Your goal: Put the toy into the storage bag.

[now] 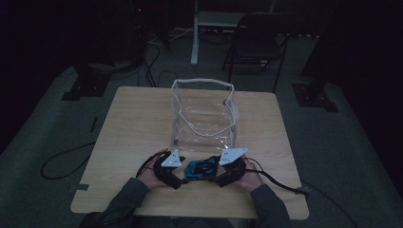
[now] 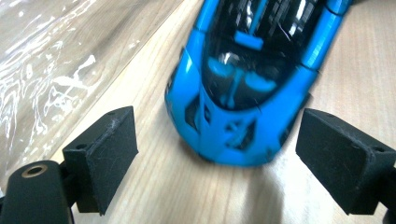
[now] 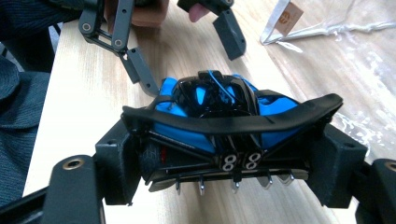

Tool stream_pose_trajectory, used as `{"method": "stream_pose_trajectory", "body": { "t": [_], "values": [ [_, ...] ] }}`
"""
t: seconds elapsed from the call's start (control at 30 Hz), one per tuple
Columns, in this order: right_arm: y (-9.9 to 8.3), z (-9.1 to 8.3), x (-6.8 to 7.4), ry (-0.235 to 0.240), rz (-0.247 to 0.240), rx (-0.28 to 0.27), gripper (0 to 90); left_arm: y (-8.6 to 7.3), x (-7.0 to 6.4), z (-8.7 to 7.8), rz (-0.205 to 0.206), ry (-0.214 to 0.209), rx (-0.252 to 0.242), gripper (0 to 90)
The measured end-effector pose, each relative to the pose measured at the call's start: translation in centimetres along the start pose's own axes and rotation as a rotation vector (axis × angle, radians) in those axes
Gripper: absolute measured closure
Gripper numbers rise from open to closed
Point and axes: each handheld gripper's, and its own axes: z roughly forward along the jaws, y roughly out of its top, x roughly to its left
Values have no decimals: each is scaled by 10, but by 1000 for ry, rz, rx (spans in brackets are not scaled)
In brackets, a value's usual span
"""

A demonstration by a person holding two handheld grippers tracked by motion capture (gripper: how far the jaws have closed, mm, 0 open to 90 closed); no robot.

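Clear bag [image 1: 204, 114] seemingly holds nothing; blue toy car [image 1: 201, 168] lies just outside.

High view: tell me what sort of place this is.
Probably a dim recording room or lab. A lone wooden table stands on grey carpet, with cables trailing over the floor, dark stand bases at the sides and a folding chair behind.

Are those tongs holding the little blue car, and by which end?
The right tongs clamp the blue toy car by its rear end, one jaw on each side. The left tongs stand open around its nose, not gripping.
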Motion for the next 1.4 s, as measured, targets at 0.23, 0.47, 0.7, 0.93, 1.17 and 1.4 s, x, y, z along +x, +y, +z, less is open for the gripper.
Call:
{"method": "stream_pose_trajectory", "body": {
  "t": [0.23, 0.47, 0.7, 0.93, 1.17, 1.4],
  "values": [
    [-1, -7, -1, -29, 5, -12, 249, -7, 1, -8, -24, 31, -2, 131],
    [1, -13, -1, -48, -2, -21, 249, -11, 5, -2, -39, 39, 9, 131],
    [0, -17, -2, -46, 3, -11, 249, -14, 10, 5, -52, 46, 29, 131],
    [3, -27, -2, -56, -15, -11, 250, -15, 11, 7, -54, 47, 41, 137],
    [6, -36, -1, -76, -30, -3, 250, -15, 12, 8, -62, 46, 42, 138],
    [12, -46, -3, -85, -52, 8, 251, -15, 12, 8, -67, 42, 52, 138]
  ]
}}
